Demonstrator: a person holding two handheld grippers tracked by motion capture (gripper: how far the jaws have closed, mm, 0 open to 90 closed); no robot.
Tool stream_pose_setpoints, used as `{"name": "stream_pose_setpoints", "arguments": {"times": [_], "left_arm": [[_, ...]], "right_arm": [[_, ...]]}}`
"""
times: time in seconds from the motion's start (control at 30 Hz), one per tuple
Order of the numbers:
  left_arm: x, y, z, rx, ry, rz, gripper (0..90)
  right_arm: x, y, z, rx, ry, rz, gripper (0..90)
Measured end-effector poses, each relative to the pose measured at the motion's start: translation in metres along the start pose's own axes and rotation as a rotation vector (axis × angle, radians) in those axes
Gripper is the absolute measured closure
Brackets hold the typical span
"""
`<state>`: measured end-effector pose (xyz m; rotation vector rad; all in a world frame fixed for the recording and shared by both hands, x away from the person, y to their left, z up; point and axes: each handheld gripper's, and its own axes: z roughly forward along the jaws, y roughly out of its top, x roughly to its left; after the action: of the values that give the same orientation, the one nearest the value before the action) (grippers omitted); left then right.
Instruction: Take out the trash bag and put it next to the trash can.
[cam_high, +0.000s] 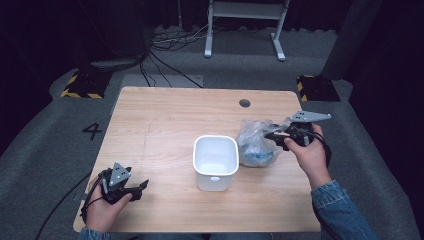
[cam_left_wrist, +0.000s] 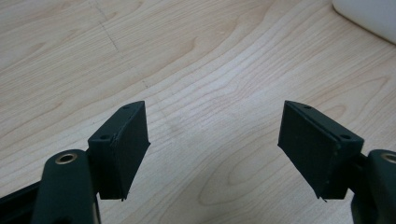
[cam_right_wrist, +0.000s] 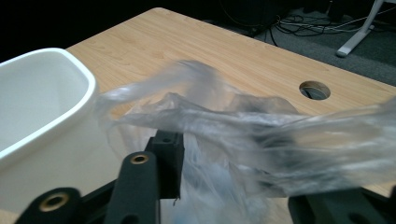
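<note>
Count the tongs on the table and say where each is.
2. The left tongs sit near the table's front left corner, jaws open over bare wood. The right tongs are at the plastic bag, right of the white bin.

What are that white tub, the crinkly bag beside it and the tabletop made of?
White tub: probably plastic, smooth and faintly glossy with a rounded rim. Bag: thin clear plastic film; it wrinkles and shows something blue inside. Tabletop: pale wood or wood-look laminate, matte, with visible grain.
</note>
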<state>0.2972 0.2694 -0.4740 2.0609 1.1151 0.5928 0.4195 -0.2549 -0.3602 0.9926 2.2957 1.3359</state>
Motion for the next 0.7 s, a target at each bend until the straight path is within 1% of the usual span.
{"name": "stream_pose_setpoints", "arguments": {"times": [0.03, 0.13, 0.2, 0.27, 0.3, 0.5, 0.7], "left_arm": [[0.0, 0.0, 0.0, -0.001, 0.0, 0.001, 23.9], [0.0, 0.0, -0.001, -0.005, 0.002, -0.002, 23.9], [0.0, 0.0, -0.002, -0.005, 0.001, -0.005, 23.8], [0.0, -0.001, -0.002, -0.004, -0.002, -0.008, 23.7], [0.0, -0.001, -0.003, -0.001, -0.002, -0.005, 23.7], [0.001, -0.005, -0.004, 0.002, -0.003, -0.015, 23.6], [0.003, -0.009, -0.006, 0.011, 0.0, -0.017, 23.6]], "right_arm": [[0.001, 0.0, -0.002, 0.006, 0.002, -0.001, 50.6], [0.006, -0.001, -0.012, 0.015, 0.002, -0.022, 43.3], [0.009, -0.003, -0.019, 0.023, 0.002, -0.031, 40.4], [0.01, -0.007, -0.027, 0.021, -0.007, -0.039, 37.5], [0.01, -0.01, -0.031, 0.02, -0.01, -0.039, 37.2], [0.006, -0.029, -0.053, 0.003, -0.03, -0.015, 36.1], [-0.001, -0.052, -0.067, 0.012, -0.061, 0.013, 34.2]]}}
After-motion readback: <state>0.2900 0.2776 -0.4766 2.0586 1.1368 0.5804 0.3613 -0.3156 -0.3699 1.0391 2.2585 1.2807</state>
